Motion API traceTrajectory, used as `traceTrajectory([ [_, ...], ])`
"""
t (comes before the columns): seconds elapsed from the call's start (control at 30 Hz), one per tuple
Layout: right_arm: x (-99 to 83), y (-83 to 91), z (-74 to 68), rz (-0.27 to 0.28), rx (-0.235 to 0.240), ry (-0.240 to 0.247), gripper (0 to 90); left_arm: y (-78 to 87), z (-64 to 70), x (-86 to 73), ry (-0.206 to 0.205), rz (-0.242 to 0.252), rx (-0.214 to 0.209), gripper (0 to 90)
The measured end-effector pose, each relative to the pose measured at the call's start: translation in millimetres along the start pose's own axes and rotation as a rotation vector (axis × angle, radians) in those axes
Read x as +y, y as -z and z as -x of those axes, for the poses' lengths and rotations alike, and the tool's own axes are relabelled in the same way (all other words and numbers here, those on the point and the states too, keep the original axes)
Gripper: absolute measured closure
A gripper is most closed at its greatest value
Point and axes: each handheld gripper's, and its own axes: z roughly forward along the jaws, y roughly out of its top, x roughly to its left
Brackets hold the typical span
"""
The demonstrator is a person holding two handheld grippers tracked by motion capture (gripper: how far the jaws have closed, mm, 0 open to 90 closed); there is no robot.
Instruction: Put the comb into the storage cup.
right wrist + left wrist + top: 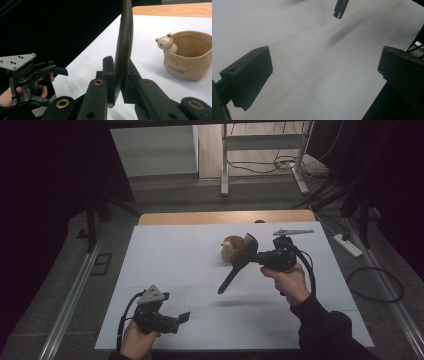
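Left gripper [184,317], lower left of the high view: jaws wide apart, holding nothing, low over the white mat [175,265]. Right gripper [253,256], right of centre: jaws clamped on a black spatula [236,266], lifted off the mat, handle slanting down-left. Bear pot [230,248], just behind the spatula blade, standing on the mat.

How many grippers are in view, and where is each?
2. The left gripper, fingers open, hangs over the white table at its near left edge. The right gripper, right of centre, clamps a black flat-bladed spatula beside the tan bear-figure cup.
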Motion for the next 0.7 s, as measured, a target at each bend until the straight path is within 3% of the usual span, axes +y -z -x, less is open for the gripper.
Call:
traceTrajectory([
  [0.7, 18.3, -2.6, 12.4, 0.011, -0.037, -0.019, 83.3, 26.7, -15.3, -19.4, 0.072, 0.022, 0.073, 0.5],
])
